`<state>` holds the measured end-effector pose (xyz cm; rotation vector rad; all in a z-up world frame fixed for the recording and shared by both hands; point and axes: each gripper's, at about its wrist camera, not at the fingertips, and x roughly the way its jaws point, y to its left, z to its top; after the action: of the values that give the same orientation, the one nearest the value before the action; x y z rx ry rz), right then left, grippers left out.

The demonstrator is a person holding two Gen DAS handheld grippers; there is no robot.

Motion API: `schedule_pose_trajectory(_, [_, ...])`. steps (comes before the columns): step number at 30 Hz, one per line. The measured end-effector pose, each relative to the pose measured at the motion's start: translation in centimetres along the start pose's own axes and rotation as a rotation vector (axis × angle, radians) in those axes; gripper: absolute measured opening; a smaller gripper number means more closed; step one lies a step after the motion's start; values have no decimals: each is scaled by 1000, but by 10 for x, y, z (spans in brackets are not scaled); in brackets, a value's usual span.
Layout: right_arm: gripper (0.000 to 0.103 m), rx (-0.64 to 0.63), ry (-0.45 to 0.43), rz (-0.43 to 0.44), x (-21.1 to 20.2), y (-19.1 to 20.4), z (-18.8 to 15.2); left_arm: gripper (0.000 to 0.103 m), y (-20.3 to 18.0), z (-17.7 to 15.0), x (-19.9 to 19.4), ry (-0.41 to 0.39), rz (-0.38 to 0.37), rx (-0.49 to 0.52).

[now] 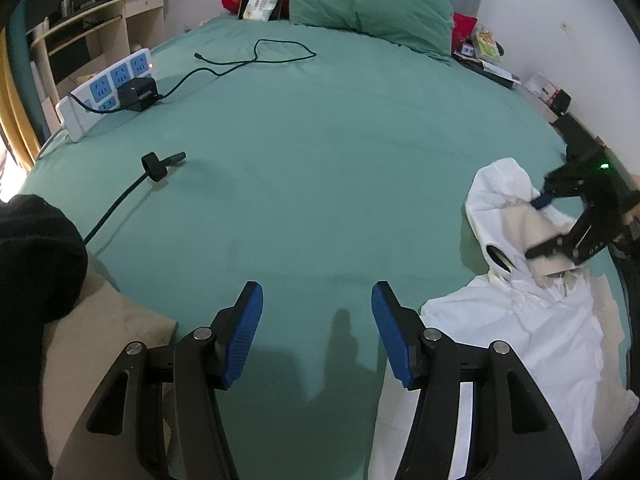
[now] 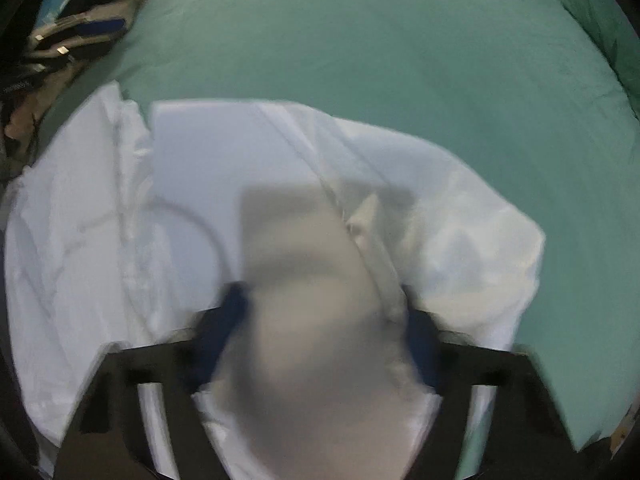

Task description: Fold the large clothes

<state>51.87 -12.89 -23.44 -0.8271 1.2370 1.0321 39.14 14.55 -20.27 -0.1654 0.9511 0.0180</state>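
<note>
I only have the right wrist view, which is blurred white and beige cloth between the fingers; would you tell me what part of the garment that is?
Observer: In the left wrist view the right gripper is over the hood of the white jacket, on its beige lining.
Operator: Thank you. Is the left gripper holding anything?
Observer: No. The left gripper is open, with only green bedsheet between its blue pads.
Operator: Is anything else lying on the bed?
Observer: Yes, a white power strip with a black charger plugged in lies at the far left edge, and a black cable trails toward the green pillow.
</note>
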Motion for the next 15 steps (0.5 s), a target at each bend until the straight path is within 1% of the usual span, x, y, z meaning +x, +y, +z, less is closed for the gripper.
schedule_pose_trajectory(1, [42,-21,-22,-51,-5,9,-1,60,0,0,-1,4,-8,-8])
schedule_pose_trajectory(2, [32,-55,-40,-130,-10,26,-3,60,0,0,-1,5,-15,-13])
schedule_pose_trajectory(3, [31,-82,-57,-194,-13,41,-4,60,0,0,-2,3,-23,-17])
schedule_pose_trajectory(4, [29,-108,-77,-310,-15,59,-7,60,-1,1,-4,-2,-29,-19])
schedule_pose_trajectory(7, [27,-201,-148,-627,-14,118,-23,60,-5,2,-13,-26,-37,-13])
schedule_pose_trajectory(9, [27,-255,-172,-818,-7,152,-32,60,-8,3,-19,-40,-50,-15])
schedule_pose_trajectory(10, [27,-271,-175,-942,1,172,-39,60,-11,3,-23,-48,-60,-17])
schedule_pose_trajectory(11, [27,-285,-176,-1024,7,185,-45,60,-13,3,-25,-51,-68,-17])
schedule_pose_trajectory(12, [27,-295,-193,-1085,13,197,-52,60,-16,3,-28,-56,-79,-17])
schedule_pose_trajectory(13, [27,-292,-204,-1120,19,208,-63,60,-18,3,-29,-58,-86,-15])
schedule_pose_trajectory(15, [29,-299,-205,-1123,31,223,-77,60,-26,2,-34,-65,-106,-9])
